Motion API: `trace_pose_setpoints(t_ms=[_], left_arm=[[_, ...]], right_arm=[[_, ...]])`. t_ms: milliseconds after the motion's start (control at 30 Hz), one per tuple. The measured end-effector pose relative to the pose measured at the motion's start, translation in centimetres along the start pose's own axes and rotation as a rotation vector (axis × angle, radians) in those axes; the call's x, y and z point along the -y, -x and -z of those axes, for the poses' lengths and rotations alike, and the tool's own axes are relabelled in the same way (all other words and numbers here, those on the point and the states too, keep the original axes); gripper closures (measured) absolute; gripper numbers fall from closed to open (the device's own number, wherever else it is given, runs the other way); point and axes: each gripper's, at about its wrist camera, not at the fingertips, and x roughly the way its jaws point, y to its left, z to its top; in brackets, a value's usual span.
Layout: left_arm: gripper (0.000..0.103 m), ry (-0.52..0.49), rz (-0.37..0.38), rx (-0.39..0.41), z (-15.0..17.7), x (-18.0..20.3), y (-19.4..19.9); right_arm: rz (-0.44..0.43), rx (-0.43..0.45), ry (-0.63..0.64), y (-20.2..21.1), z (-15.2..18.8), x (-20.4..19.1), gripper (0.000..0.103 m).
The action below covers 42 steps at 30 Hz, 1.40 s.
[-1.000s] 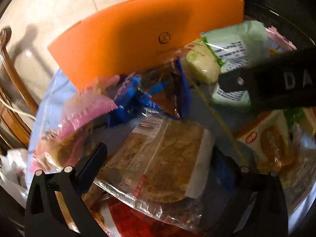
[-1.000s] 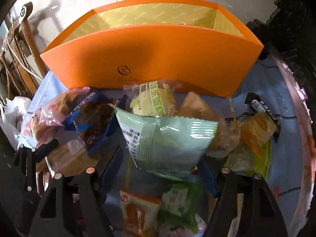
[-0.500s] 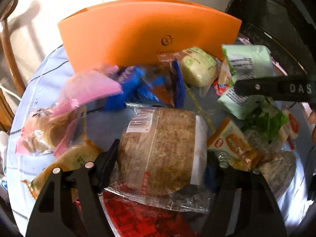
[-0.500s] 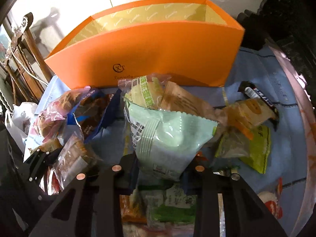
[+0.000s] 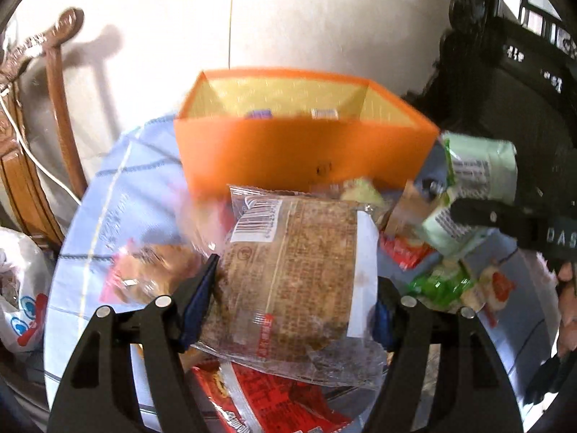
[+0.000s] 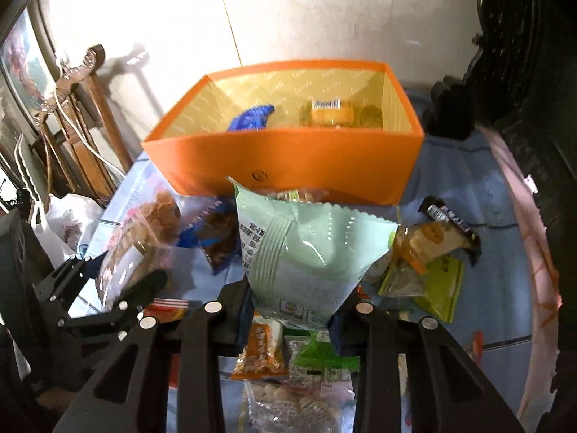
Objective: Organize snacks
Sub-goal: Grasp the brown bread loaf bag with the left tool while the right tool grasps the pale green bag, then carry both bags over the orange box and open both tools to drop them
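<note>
Since a second ago both grippers have closed on a packet each and lifted it off the pile, so the open top of the orange box (image 6: 288,166) now shows from above where only its front wall faced the cameras before.

The left gripper (image 5: 295,296) pinches a clear-wrapped brown cake (image 5: 292,270) across its width, one blue-padded finger pressed on each long edge; the barcode end of the wrapper points toward the box. The cake hangs above a red packet (image 5: 274,397) that lies on the tabletop (image 5: 108,216), which is covered by a pale blue checked cloth. To its left lies a pink-wrapped pastry (image 5: 144,278).

The right gripper (image 6: 290,321) pinches a mint-green snack bag (image 6: 310,249) by its lower end, its fingers drawn in close on the bag's narrow bottom. The bag stands up from the fingers, its crimped top edge level with the lower front of the orange box. In the left wrist view the same green bag (image 5: 472,187) shows at the right, held in the other gripper's dark fingers.

Inside the box, against its yellow lining, lie a blue packet (image 6: 252,117) and a yellow-orange packet (image 6: 330,113).

On the cloth remain a blue-wrapped brown snack (image 6: 216,234), a dark chocolate bar (image 6: 450,220), a small orange-and-cream packet (image 6: 429,241), a yellow-green sachet (image 6: 436,285), and, under the right gripper, an orange packet (image 6: 261,350) and a bright green one (image 6: 321,357).
</note>
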Motion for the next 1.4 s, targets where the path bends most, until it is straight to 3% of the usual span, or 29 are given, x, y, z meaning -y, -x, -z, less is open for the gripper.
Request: trace_pose_setpoints(t_ms=[333, 733, 1100, 1400], left_arm=[[0.034, -0.010, -0.006, 0.147, -5.1, 1.6, 6.0], [0.034, -0.006, -0.017, 0.213, -9.7, 2.3, 9.2], [0.033, -0.040, -0.017, 0.288, -16.4, 3.6, 9.1], [0.033, -0.045, -0.043, 0.266, -21.4, 3.5, 3.5]], right_arm=[[-0.015, 0.147, 0.046, 7.3, -2.6, -1.6, 0.070], [-0.011, 0.261, 0.078, 12.8, -5.9, -1.5, 0.070], [0.041, 0.330, 0.099, 13.5, -11.1, -0.3, 0.070], [0.074, 0.314, 0.098, 8.4, -16.2, 1.9, 0.070]])
